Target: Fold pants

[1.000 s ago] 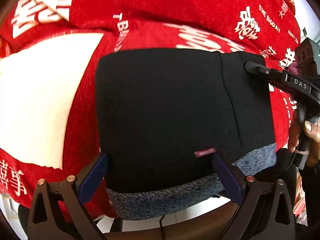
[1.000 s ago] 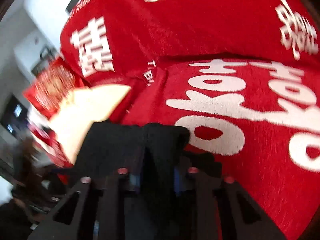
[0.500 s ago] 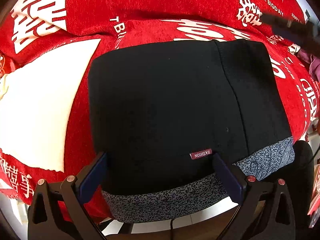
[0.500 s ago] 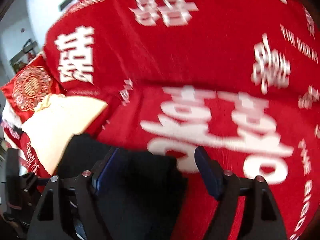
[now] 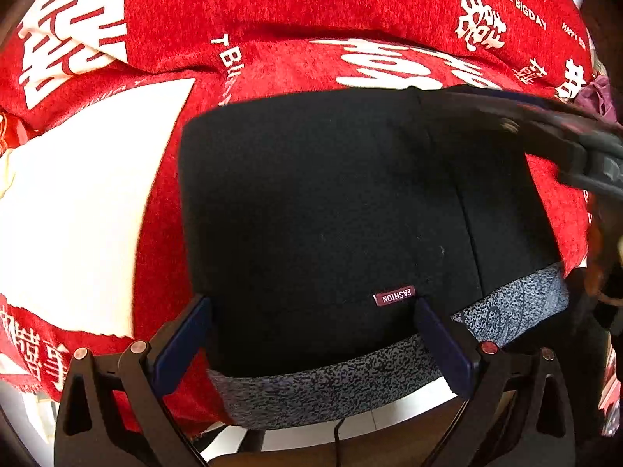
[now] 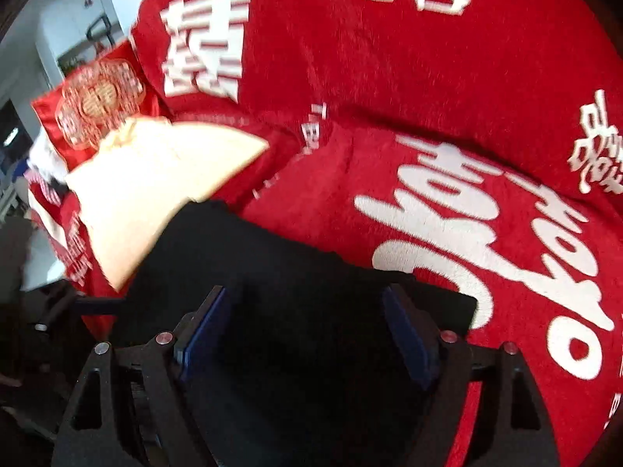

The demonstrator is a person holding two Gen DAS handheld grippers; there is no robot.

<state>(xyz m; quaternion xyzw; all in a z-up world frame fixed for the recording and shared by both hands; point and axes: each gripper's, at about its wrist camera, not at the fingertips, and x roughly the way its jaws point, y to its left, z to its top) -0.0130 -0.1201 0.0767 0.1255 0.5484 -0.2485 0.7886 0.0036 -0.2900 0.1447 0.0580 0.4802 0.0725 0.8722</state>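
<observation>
Now the right gripper (image 6: 307,334) stands with its blue-padded jaws spread wide; they have just been opening, and nothing is pinched between them. Below and between them lies the folded black fabric pants (image 6: 296,280), whose far corner reaches a little beyond the right-hand pad, while the pads themselves sit apart from the cloth on either side. Ahead of the jaws and to the right spreads the red plush blanket with large white characters (image 6: 428,78). Ahead to the left lies a cream-coloured cloth panel (image 6: 155,186), and past that a red embroidered cushion with a round gold-and-white emblem (image 6: 97,97).

The left gripper (image 5: 311,334) is likewise wide open and holds nothing. Between its jaws lies the near edge of the same pants (image 5: 331,202), folded into a squarish black block, with a small maroon label reading FASHION (image 5: 394,295) just inside the right-hand pad. Closer than the pads, a speckled grey waistband (image 5: 342,389) runs along the near edge and hangs slightly over the blanket's front. A seam line runs from the waistband away from the jaws on the right part of the block. Left of the jaws the cream panel (image 5: 78,214) rests on the blanket (image 5: 311,7). At the far right corner of the pants the other gripper (image 5: 545,132) reaches in, blurred.
</observation>
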